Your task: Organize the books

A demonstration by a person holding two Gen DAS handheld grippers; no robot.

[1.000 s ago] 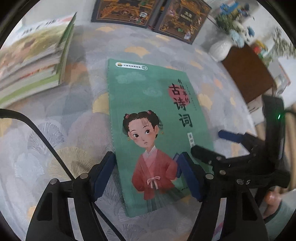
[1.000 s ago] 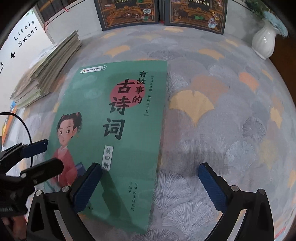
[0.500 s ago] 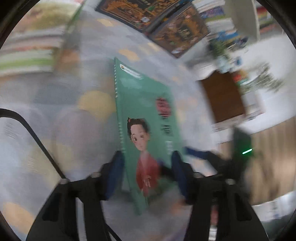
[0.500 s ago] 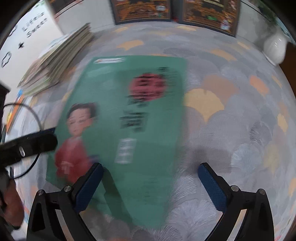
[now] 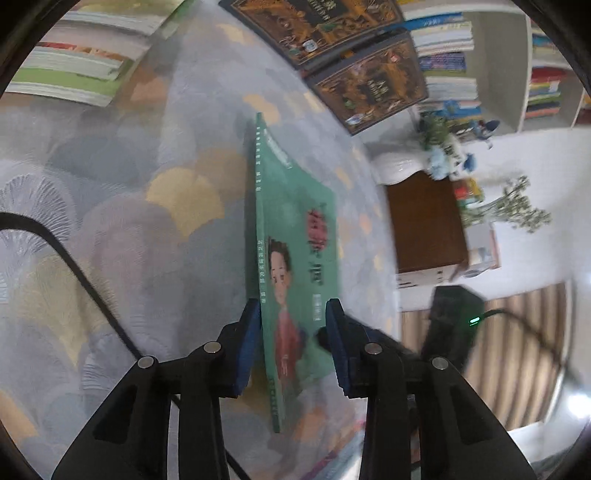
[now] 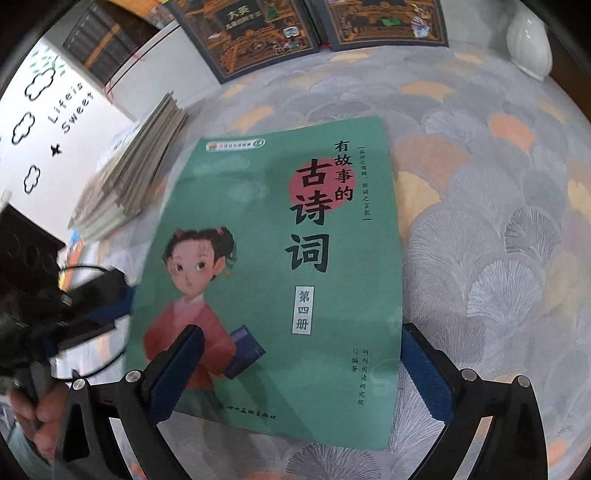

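A thin green book with a cartoon girl on its cover (image 6: 280,266) is lifted off the patterned tablecloth (image 6: 498,221) by its left edge. My left gripper (image 5: 291,343) is shut on the book (image 5: 295,258) near its spine, seen edge-on in the left wrist view. It shows at the left of the right wrist view (image 6: 96,314). My right gripper (image 6: 299,373) is open, with its fingers on either side of the book's lower part, not touching it. A stack of thin books (image 6: 136,177) lies at the far left (image 5: 81,62).
Two dark ornate books (image 6: 310,29) stand against the wall at the back (image 5: 354,59). A white vase (image 6: 528,40) stands at the back right. A brown stool (image 5: 424,225) and a bookshelf (image 5: 509,55) stand beyond the table's right edge.
My left gripper closed on the book's left edge and lifted and tilted it up off the cloth. My right gripper stayed open and has come over the book's lower part.
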